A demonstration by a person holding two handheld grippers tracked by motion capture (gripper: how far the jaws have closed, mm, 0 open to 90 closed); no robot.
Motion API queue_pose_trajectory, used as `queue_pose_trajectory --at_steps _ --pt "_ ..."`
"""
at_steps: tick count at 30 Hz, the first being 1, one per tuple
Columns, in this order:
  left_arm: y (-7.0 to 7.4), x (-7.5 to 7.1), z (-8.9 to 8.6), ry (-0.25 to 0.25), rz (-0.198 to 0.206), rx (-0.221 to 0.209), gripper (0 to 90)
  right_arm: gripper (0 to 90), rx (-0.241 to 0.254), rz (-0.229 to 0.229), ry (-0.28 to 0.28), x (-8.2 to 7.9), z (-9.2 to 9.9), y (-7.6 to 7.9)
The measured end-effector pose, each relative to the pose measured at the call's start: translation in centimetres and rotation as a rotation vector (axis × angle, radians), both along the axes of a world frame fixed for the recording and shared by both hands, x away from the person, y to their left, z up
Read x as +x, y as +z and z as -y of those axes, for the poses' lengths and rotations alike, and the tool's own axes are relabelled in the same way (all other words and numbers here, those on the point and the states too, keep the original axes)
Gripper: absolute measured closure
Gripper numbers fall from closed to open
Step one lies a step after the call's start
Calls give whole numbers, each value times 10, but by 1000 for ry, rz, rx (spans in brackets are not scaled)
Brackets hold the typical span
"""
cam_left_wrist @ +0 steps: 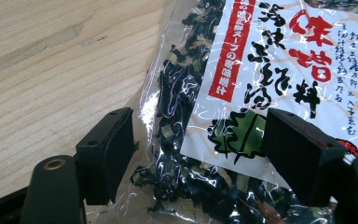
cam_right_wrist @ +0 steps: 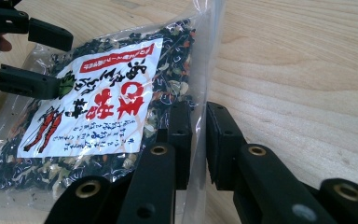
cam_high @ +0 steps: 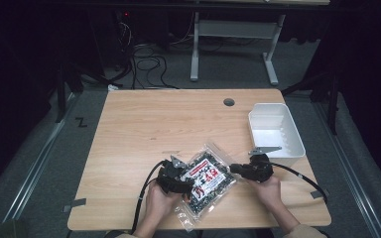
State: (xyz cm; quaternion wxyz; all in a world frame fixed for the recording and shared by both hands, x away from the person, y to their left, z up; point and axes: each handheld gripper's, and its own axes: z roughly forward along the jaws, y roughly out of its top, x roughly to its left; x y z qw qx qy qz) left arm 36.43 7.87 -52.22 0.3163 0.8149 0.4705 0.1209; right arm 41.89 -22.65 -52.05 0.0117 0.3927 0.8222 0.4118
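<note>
Between right jaws: clear edge strip of the packet (cam_right_wrist: pixel 196 140), pinched with the jaws nearly closed on it.
Right gripper (cam_right_wrist: pixel 198 135): held at the packet's right edge; seen from above at (cam_high: pixel 235 168), gripped by the person's right hand (cam_high: pixel 268 186).
Between left jaws: wide gap, the packet's near-left corner lying in it; jaws spread, contact with the film could not be told.
Left gripper (cam_left_wrist: pixel 198 140): at the packet's left side; seen from above at (cam_high: pixel 186 184), held by the left hand (cam_high: pixel 158 198).
Packet (cam_high: pixel 206 183): transparent bag of dark dried flakes with orange bits, white and red printed label; lay tilted on the table near the front edge, between the two grippers.
Table (cam_high: pixel 154 124): light wood, round hole toward the far edge.
White bin (cam_high: pixel 275 131): at the table's right side, beyond the right gripper, apart from the packet.
</note>
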Motion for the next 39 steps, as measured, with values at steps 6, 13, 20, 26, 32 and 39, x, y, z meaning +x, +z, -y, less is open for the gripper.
queue_pose_trajectory --at_steps 6,13,20,26,32,39 --pt "0 0 1 -4 2 -1 254 803 -2 -18 -1 1 -2 -3" --pt "0 -2 1 -16 6 -2 250 859 7 -4 -6 0 -1 -1" --pt "0 -3 2 -25 1 -5 248 899 -8 50 -9 -5 2 7" --pt "2 -4 2 -35 5 -4 247 899 -4 89 -5 -7 4 17" --pt "6 -6 1 -41 19 -4 250 900 9 117 -24 -8 15 31" --pt "8 -6 -2 -39 30 -3 256 900 37 156 -51 -6 37 57"
